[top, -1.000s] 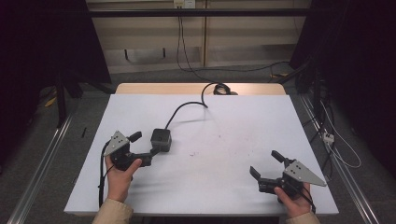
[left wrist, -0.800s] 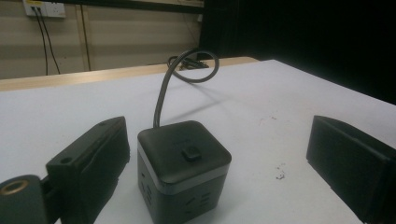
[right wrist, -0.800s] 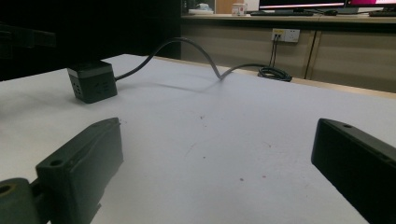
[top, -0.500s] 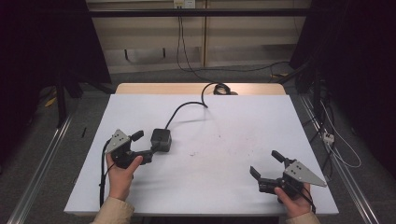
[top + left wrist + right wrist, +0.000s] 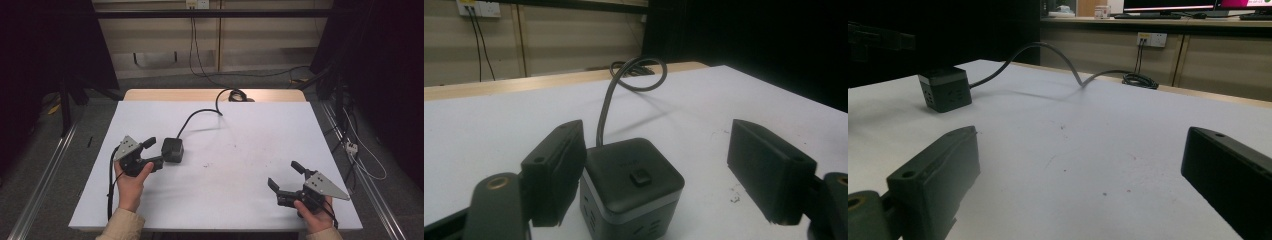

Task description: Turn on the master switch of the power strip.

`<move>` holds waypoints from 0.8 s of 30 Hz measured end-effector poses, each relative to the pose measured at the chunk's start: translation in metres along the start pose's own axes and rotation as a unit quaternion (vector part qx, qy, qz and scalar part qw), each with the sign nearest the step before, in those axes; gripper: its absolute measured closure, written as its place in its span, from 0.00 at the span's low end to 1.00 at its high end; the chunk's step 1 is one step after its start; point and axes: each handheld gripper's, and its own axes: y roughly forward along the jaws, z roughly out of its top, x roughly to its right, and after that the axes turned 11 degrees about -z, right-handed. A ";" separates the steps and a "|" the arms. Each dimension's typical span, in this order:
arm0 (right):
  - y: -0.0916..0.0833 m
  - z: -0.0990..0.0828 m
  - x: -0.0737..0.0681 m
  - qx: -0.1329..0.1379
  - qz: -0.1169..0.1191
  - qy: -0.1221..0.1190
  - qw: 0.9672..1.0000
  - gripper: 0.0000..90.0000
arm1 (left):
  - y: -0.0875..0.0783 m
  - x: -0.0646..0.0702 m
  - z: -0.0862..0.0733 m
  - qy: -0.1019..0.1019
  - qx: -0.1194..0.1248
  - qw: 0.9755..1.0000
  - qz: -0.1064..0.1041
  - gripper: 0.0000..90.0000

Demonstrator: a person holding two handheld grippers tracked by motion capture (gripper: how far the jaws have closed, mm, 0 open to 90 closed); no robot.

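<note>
Now my left gripper (image 5: 156, 153) lies low near the tabletop's left edge, its jaws closing in around the socket cube (image 5: 172, 149); one pad seems to touch a side, the other stands clear, so nothing is gripped. My right gripper (image 5: 285, 176) rests by the near right corner, jaws wide and empty. That cube is dark, matt, round-cornered, with a small button on top; its thick cable (image 5: 196, 117) arches toward the far edge. White, faintly speckled tabletop (image 5: 260, 130); beige wall panels behind.
</note>
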 end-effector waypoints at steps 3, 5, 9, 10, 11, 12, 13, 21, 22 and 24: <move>0.000 0.000 0.000 0.000 0.001 0.002 1.000 0.02 | 0.003 0.000 0.001 0.002 -0.002 1.000 -0.001 0.32; 0.000 0.000 0.000 0.000 0.000 0.002 1.000 0.02 | 0.004 0.000 0.002 0.003 -0.002 1.000 -0.001 0.33; 0.000 0.000 0.000 0.000 0.000 0.003 1.000 0.02 | 0.006 0.000 0.003 0.005 -0.004 1.000 -0.004 0.39; 0.000 0.000 0.000 0.000 0.000 0.003 1.000 0.02 | 0.007 0.000 0.003 0.004 -0.003 1.000 -0.003 0.40; 0.000 0.000 0.000 0.001 0.000 0.003 1.000 0.02 | 0.007 -0.001 0.003 0.005 -0.006 1.000 -0.003 0.41; 0.000 0.000 0.000 0.001 0.000 0.003 1.000 0.02 | 0.007 -0.001 0.003 0.004 -0.007 1.000 -0.004 0.41; 0.000 0.000 0.000 0.001 0.000 0.003 1.000 0.02 | 0.007 -0.001 0.003 0.005 -0.007 1.000 -0.005 0.42; 0.000 0.000 0.000 0.001 0.000 0.004 1.000 0.02 | 0.008 -0.004 0.004 0.005 -0.011 1.000 -0.003 0.53; 0.000 0.000 0.000 0.001 0.000 0.004 1.000 0.02 | 0.008 -0.004 0.004 0.004 -0.013 1.000 -0.001 0.53; 0.000 0.000 0.000 0.001 0.000 0.003 1.000 0.02 | 0.009 -0.005 0.003 0.005 -0.015 1.000 0.000 0.55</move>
